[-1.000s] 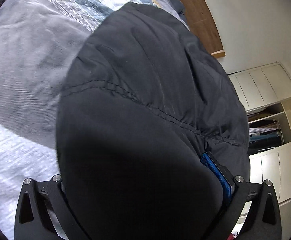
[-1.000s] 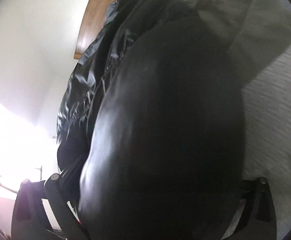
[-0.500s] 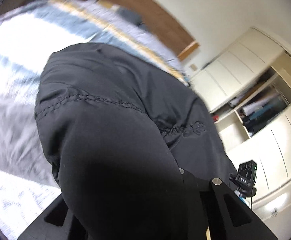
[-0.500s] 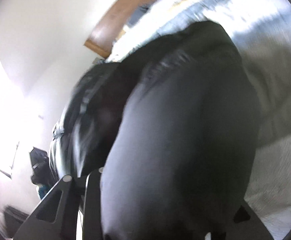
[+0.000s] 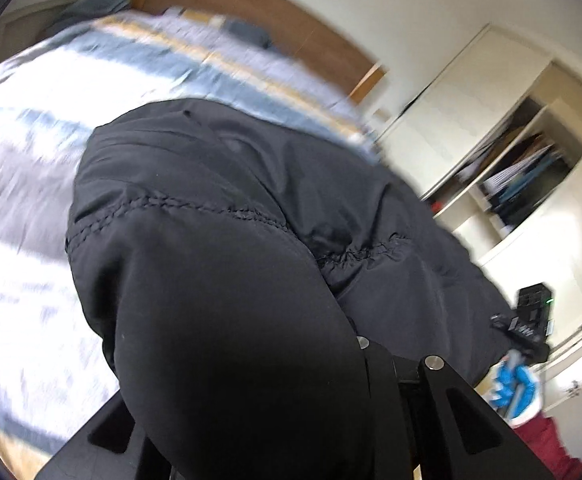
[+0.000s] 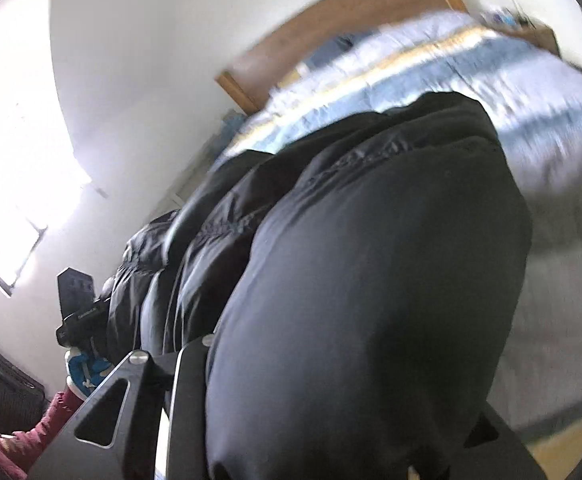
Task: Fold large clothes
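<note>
A large black jacket (image 5: 231,272) with a stitched seam hangs from both grippers above the bed. My left gripper (image 5: 251,412) is shut on one part of it; the cloth drapes over the fingers and hides them. My right gripper (image 6: 331,408) is shut on another part of the jacket (image 6: 371,280), which also covers its fingertips. Each view shows the other gripper at the jacket's far side: the right one in the left wrist view (image 5: 531,320), the left one in the right wrist view (image 6: 77,308).
The bed (image 5: 51,128) has a striped blue, white and yellow cover and a wooden headboard (image 5: 251,12). A white wardrobe with open shelves (image 5: 523,168) stands to one side. A bright window (image 6: 7,184) is on the other. Both views are motion-blurred.
Both grippers have lifted and tilted up with the jacket. The views now take in the headboard, walls and wardrobe instead of mostly bedcover. The jacket stays held in both.
</note>
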{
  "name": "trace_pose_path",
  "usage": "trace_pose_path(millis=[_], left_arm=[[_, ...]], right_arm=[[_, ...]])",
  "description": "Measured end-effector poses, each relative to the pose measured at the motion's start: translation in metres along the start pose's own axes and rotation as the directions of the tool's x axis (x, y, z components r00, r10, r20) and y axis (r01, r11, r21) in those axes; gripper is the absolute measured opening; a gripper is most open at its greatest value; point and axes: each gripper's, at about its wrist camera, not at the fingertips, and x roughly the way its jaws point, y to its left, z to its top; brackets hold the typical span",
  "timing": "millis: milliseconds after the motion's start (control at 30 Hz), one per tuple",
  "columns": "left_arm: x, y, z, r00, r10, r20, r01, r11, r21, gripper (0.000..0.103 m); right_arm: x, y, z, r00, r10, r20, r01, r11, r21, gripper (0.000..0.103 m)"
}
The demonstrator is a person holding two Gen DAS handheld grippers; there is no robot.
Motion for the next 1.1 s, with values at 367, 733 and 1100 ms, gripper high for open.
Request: trace_pose_path(millis=[367, 733, 1100], left_arm=[[-0.040, 0.062, -0.018, 0.976, 0.215, -0.038, -0.217, 0.972, -0.088, 0.069], [-0.083, 0.009, -0.017, 0.943, 0.319, 0.090, -0.322, 0.947, 0.009, 0.074], [0.008, -0.059, 0.006, 0.956, 0.275, 0.104, -0.287, 0.949, 0.126, 0.074]], right_arm=[[-0.047, -0.074, -0.043, 0.962, -0.273, -0.026, 0.274, 0.951, 0.139, 0.074], [-0.099, -0.015, -0.045, 0.920, -0.375, 0.112, 0.377, 0.926, -0.006, 0.075], [-0.005, 0.087, -0.011, 0.952, -0.273, 0.136, 0.296, 0.937, -0.186, 0.075]])
